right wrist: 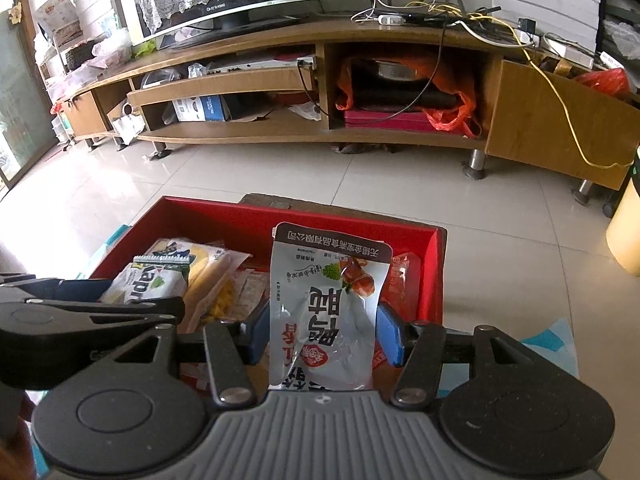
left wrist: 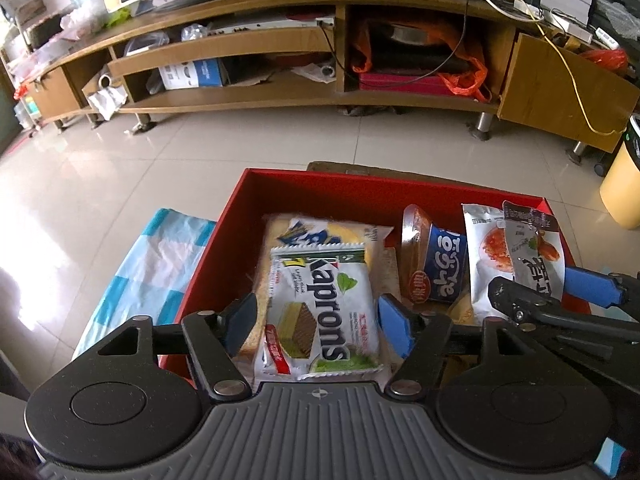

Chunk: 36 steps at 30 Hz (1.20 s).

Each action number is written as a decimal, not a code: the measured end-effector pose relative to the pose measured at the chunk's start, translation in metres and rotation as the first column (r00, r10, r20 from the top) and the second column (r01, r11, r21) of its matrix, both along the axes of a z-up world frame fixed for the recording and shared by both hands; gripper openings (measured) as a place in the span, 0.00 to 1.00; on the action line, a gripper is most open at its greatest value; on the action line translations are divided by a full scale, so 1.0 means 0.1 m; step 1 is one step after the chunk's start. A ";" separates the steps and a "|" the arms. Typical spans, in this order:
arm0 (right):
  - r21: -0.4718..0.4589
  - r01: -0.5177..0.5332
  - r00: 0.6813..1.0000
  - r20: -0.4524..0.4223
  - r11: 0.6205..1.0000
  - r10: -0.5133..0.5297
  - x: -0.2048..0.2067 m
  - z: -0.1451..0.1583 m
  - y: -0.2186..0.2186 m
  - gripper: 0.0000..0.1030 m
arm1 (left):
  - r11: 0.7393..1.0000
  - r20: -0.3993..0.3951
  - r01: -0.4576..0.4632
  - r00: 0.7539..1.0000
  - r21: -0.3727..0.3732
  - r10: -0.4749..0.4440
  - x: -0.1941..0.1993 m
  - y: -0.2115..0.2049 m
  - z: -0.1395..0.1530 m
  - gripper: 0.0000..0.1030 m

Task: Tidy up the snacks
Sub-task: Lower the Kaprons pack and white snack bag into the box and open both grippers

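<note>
The left gripper (left wrist: 318,326) clasps a Kaprons wafer pack (left wrist: 322,312) over the red box (left wrist: 360,188); the right gripper (right wrist: 322,334) pinches a silver pouch (right wrist: 328,304) (printed side up) above it. Beyond, a TV stand (right wrist: 400,34).

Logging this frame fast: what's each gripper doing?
Left gripper: shut on Kaprons wafer pack.
Right gripper: shut on silver pouch.

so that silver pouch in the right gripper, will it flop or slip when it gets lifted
The silver pouch looks like thin foil film, creased and dented, so it likely bends above the right gripper. The glossy surface may slip. It looks fairly flat, so it is probably light.
</note>
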State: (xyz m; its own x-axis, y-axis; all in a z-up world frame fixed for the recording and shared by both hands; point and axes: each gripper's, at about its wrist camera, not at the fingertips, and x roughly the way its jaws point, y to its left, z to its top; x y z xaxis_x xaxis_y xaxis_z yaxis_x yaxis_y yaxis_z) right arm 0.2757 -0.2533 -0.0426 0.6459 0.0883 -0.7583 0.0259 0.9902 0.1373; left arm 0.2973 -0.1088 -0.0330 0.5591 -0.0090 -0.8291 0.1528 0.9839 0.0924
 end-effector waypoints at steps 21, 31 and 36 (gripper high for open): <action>0.020 0.018 1.000 0.009 1.000 -0.018 -0.02 0.03 -0.02 0.52 | 1.000 0.024 -0.027 0.999 -0.002 0.027 0.00 0.04 0.10 0.84; 0.191 0.006 0.999 0.030 0.982 -0.012 -0.07 0.16 -0.11 0.53 | 0.996 0.035 -0.079 0.996 -0.032 0.080 -0.02 0.25 0.24 0.85; 0.179 0.017 0.999 0.043 0.984 -0.025 -0.10 0.25 -0.16 0.55 | 0.995 0.044 -0.089 0.995 -0.046 0.091 -0.09 0.33 0.33 0.85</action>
